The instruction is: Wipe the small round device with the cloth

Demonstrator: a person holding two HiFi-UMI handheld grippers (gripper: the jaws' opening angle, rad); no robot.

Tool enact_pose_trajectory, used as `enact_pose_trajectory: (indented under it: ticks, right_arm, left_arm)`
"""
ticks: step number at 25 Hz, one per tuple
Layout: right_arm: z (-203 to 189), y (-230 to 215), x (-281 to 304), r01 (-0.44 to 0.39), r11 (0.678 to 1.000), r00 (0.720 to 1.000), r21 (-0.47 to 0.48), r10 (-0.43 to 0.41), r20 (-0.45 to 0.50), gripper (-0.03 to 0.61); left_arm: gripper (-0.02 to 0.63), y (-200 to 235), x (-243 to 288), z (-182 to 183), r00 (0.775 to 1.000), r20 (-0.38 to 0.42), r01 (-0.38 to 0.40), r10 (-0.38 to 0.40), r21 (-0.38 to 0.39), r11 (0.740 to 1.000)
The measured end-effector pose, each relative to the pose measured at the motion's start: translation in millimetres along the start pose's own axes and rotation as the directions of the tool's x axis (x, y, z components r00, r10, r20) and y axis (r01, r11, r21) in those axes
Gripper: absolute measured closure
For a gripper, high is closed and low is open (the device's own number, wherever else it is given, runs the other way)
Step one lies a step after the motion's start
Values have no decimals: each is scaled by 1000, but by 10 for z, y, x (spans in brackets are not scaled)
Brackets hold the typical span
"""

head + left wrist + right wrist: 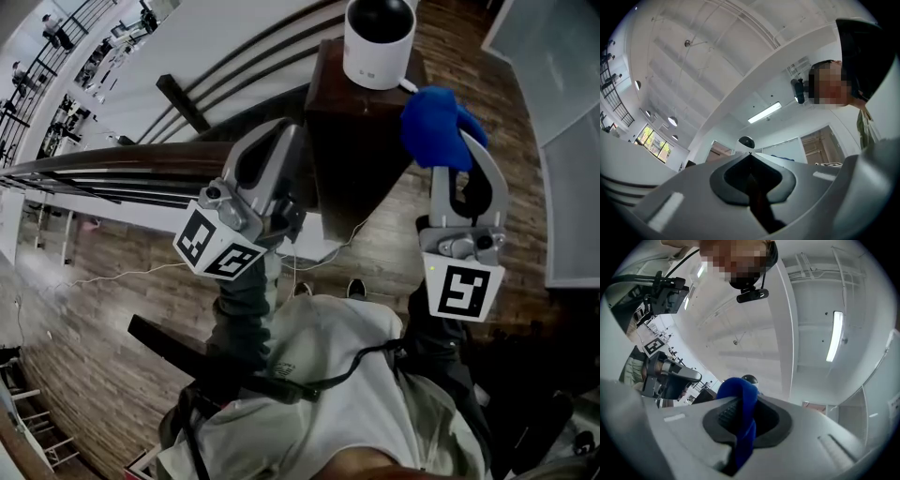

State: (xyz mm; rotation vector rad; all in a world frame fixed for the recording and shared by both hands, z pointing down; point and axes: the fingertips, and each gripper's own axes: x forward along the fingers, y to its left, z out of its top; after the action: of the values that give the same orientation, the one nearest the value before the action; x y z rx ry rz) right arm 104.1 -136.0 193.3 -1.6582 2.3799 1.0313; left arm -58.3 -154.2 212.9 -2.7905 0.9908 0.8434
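Grippers first: two, smooth grey plastic, each carrying a square-marker cube. The left gripper (281,141) has its jaws pressed together with nothing between them. The right gripper (450,155) is clamped on one blue cloth (436,127), soft and bunched into a rounded wad. Beyond it stands one small round device (379,42), a white cylinder with a glossy black top, on one dark wooden post (361,141). The cloth sits just beside its lower right edge; whether they touch is unclear.

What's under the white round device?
The white round device stands on a dark wooden post. Its base contact is hidden by its own body, and the blue cloth covers the post's right edge.
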Motion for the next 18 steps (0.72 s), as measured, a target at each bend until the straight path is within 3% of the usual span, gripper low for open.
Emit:
enact_pose_trajectory:
  ticks: [18]
  right_arm:
    - [20,75,-20,-31,999,1000,-12,31,0,549]
  left_arm:
    - [611,-26,-32,33,1000,-8,-10,10,8,1000]
